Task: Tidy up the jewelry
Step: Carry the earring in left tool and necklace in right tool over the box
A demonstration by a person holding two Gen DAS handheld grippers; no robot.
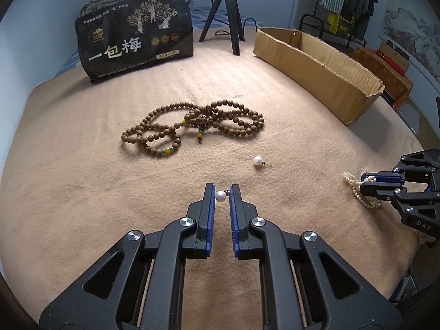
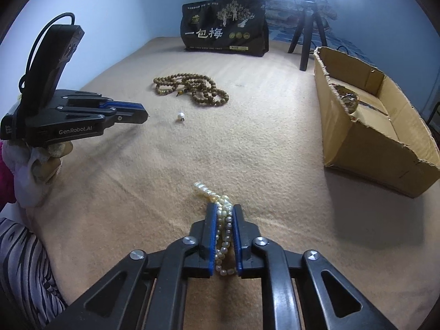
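My left gripper (image 1: pixel 222 189) is shut on a white pearl earring (image 1: pixel 220 196), held between its fingertips above the beige blanket; it also shows in the right wrist view (image 2: pixel 144 114). A second pearl earring (image 1: pixel 258 161) lies on the blanket ahead and to the right, also seen in the right wrist view (image 2: pixel 180 116). My right gripper (image 2: pixel 224 209) is shut on a pearl bracelet (image 2: pixel 224 228), whose strands run between the pads and trail onto the blanket; the left wrist view shows it (image 1: pixel 365 184) too. A brown wooden bead necklace (image 1: pixel 192 123) lies coiled further back.
An open cardboard box (image 2: pixel 365 137) stands at the right and holds a metallic item (image 2: pixel 348 100). A black snack bag (image 1: pixel 134 35) and a small black tripod (image 1: pixel 224 19) stand at the back. The blanket (image 1: pixel 82 192) covers the surface.
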